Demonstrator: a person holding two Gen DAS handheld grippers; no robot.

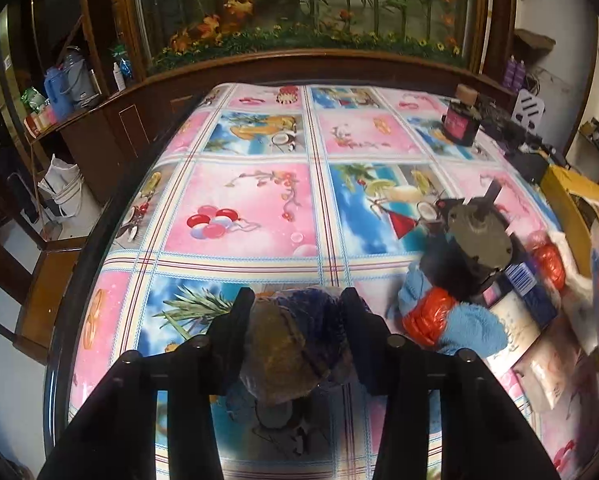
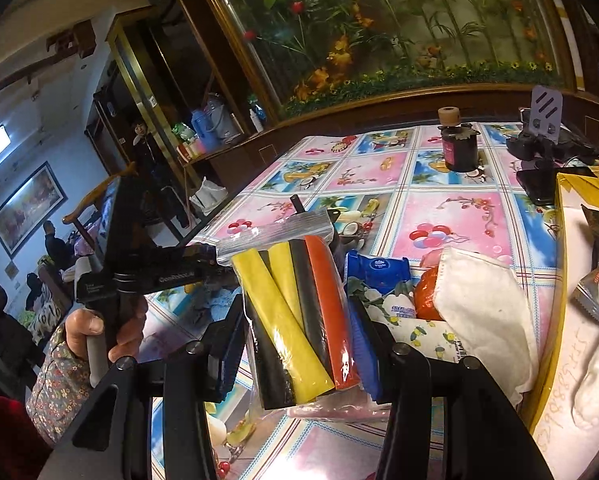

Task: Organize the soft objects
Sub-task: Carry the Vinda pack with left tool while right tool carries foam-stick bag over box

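Left claw [image 1: 297, 312] was pinching a dark brown-and-navy soft bundle [image 1: 295, 344], fingers pressed into both flanks, held just above the tabletop [image 1: 259, 208]. It bulged out between the fingers, so judged limp and light: no slip risk, but it would sag and drag if carried low. Can't tell from the view what the bundle actually was (sock or cloth).

Right claw [image 2: 303, 320] was clamped on a clear zip bag of foam tubes [image 2: 295, 312], yellow, black and red, gripped across the lower half with the zip end pointing away. Judged very light and squashy. The plastic film looked slick, so the tubes could shift inside and the bag could rotate in the grip. Better hold would be across the tube bundle mid-length, not on loose film.

Rest of the soft stuff sat in a pile on the right of the tabletop:
- blue fleece cloth [image 1: 471, 332] with an orange mesh pouch [image 1: 427, 316] touching it
- white fabric mask [image 2: 487, 308] lying partly over a tissue pack [image 2: 379, 268]
- yellow cardboard box [image 2: 555, 280] just beside the pile, at the edge

Cloth and mask: floppy, so pinch a fold or the centre, not a corner. Tissue pack: crinkly wrap, take it across the short side.

Dark jar [image 2: 459, 152] stood well apart at the far end.
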